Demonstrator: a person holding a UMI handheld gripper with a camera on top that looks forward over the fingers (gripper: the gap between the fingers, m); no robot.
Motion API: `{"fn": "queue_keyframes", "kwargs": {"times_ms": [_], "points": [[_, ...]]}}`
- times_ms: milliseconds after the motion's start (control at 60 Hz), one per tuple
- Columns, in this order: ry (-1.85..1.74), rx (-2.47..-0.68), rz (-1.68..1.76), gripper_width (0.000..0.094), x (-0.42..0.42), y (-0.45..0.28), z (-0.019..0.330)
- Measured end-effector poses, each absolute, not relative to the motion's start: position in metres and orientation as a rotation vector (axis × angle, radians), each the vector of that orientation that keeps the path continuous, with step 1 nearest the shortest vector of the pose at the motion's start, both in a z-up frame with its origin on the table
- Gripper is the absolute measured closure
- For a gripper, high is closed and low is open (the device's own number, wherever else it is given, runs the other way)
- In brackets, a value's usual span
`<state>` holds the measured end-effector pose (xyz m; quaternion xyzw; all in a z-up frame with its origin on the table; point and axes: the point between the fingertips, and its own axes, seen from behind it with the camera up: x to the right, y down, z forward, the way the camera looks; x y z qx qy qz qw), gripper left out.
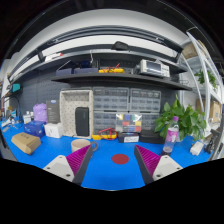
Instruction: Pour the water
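Tan, round, open-topped cup [81,146] standing upright on the blue tabletop [110,168], just ahead of the left finger's magenta pad [77,159] and apart from it. Small clear plastic bottle [170,134] with a pink label, upright, beyond the right finger, beside the green potted plant [182,117]. Fingers of the gripper [112,163] spread apart, nothing between them.

1. Your gripper [110,163] shows two fingers.
2. Each finger is white on its outer face, tapering to a point.
3. Your finger pads [78,160] are magenta with fine ribbed lines on the inner faces.
4. Both fingers match, mirrored.
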<state>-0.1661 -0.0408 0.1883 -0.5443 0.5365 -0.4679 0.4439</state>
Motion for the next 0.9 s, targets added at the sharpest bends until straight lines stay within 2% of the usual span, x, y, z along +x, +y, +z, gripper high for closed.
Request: {"fn": "queue_keyframes", "kwargs": {"times_ms": [133, 450, 683, 900], "points": [[1.316, -1.362, -1.230, 0.0075, -0.154, -0.079, 0.173], [1.461, -1.251, -1.228, 0.0086, -0.117, -0.235, 0.119], [1.427, -1.207, -1.345, 0.0081, -0.063, -0.319, 0.126], [1.401, -1.190, -1.338, 0.0085, -0.010, -0.346, 0.130]]}}
